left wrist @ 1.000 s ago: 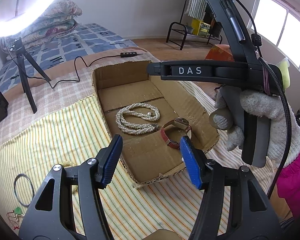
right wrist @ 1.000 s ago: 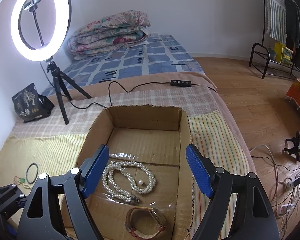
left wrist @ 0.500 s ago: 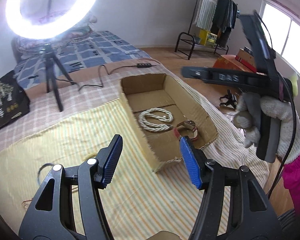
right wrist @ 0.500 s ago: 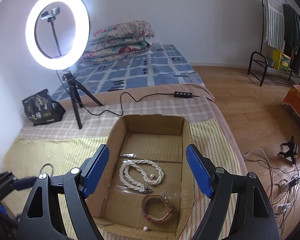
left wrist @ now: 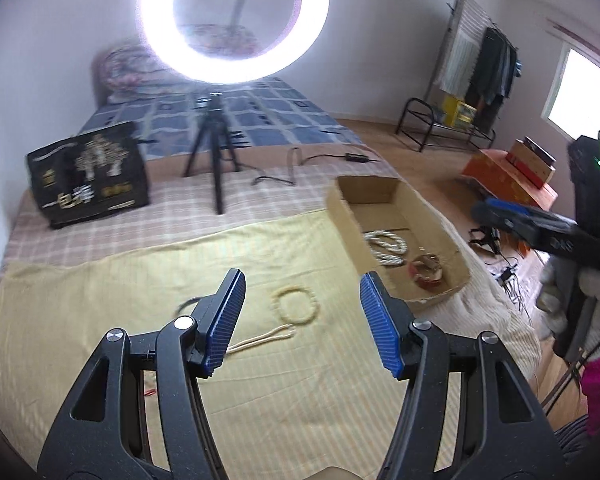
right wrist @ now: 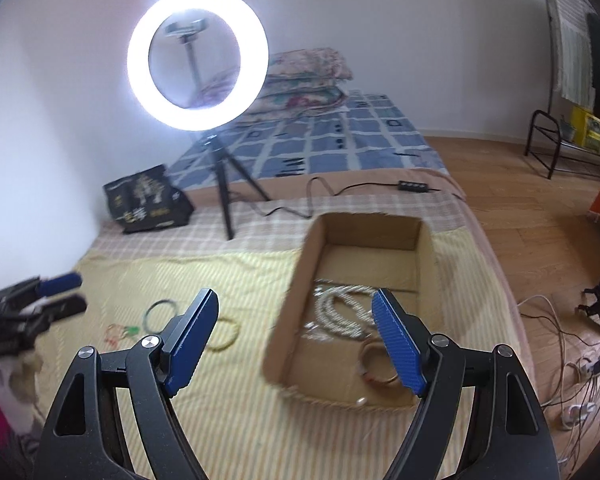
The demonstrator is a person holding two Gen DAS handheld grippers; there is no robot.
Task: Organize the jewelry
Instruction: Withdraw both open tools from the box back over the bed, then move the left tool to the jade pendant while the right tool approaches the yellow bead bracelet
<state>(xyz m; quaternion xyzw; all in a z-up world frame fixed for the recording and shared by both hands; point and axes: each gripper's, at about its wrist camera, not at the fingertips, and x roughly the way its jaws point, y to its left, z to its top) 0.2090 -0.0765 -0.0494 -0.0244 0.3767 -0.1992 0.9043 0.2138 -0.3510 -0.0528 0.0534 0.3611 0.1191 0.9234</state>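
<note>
Yellow striped bedding carries a beaded bracelet lying flat just ahead between the left gripper's spread, empty fingers, nearer than the right gripper, equally spread and empty, facing the cardboard box holding a pearl necklace.

A shallow cardboard box is sitting open-topped on the striped yellow cloth, holding a coiled white pearl necklace and, just beside it toward the near end, a red-strapped watch. Outside the box, a pale beaded bracelet, a cream cord and a dark bangle are lying flat.
</note>
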